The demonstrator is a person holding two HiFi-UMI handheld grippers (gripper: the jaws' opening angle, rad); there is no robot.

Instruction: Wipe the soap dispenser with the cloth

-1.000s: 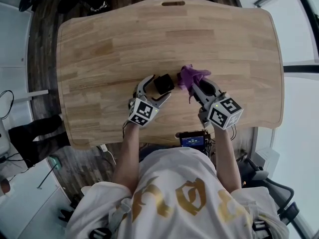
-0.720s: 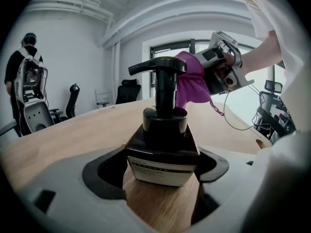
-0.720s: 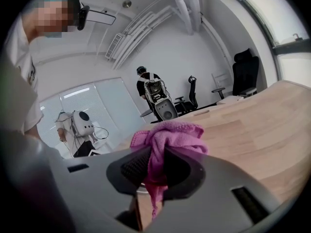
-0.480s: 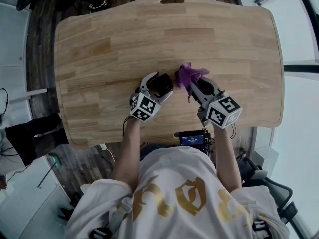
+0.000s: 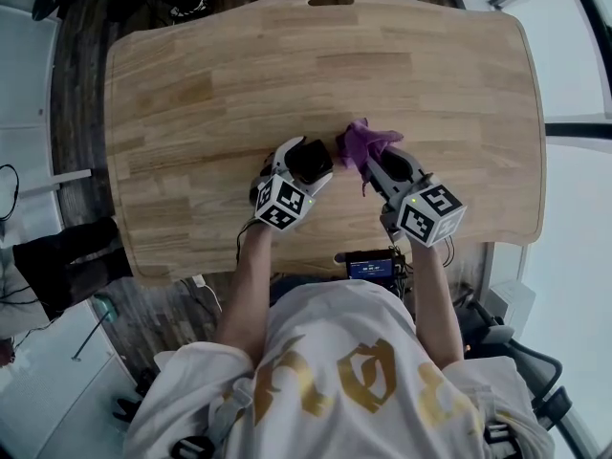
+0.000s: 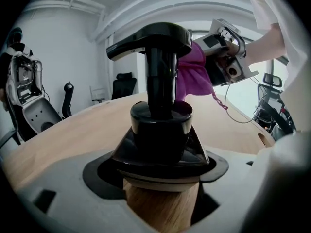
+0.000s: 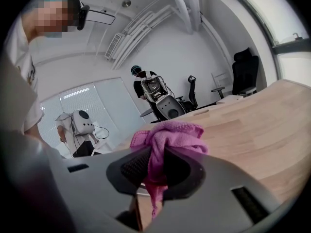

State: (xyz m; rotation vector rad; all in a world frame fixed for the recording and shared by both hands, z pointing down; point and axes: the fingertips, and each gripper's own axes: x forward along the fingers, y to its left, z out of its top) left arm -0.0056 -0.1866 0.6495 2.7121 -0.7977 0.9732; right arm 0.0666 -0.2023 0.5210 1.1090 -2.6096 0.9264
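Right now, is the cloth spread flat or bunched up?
Bunched up. The cloth is a crumpled wad pinched in the jaws of the right gripper, one tail hanging below, close beside the soap dispenser.

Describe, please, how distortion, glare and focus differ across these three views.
Head view: evenly lit, table edges bowed, bright window glare at right. Left gripper view: heavy fisheye, black corners, soap dispenser huge and sharp. Right gripper view: fisheye too, cloth sharp.

Glossy dispenser (image 6: 160, 125), fuzzy cloth (image 7: 171, 134) (matt wooden table (image 5: 191, 84))
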